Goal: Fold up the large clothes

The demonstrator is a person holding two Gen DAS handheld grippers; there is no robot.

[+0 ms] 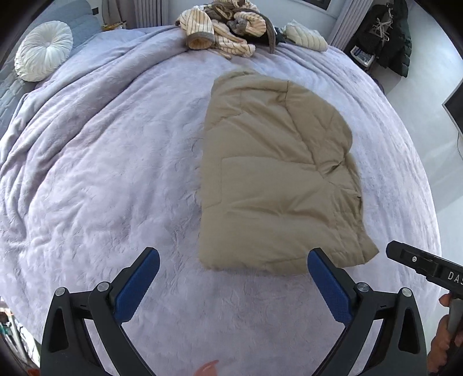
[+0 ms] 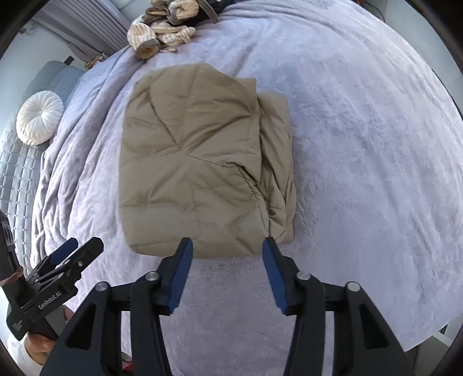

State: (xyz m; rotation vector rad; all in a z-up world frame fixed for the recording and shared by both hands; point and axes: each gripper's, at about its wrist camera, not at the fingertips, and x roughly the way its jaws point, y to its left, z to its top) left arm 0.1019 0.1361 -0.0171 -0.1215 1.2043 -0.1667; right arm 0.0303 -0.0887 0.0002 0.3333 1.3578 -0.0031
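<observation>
The left hand-held gripper (image 1: 233,261) hangs with its blue ribbed pads spread wide and nothing between them, above bare blanket just short of the jacket's near edge. The right hand-held gripper (image 2: 227,250) stands about half open, also empty, its tips over that same near edge. The jacket (image 1: 272,176) is tan, puffy and quilted, folded into a rough rectangle with a looser layer bulging along its right side; it lies flat mid-bed. The blanket (image 1: 101,173) is lilac, plush and softly crumpled, with wide open room on both sides of the jacket. At the far edge lies a heap of striped clothes (image 1: 222,26); a round pleated white cushion (image 1: 43,50) sits far left.
</observation>
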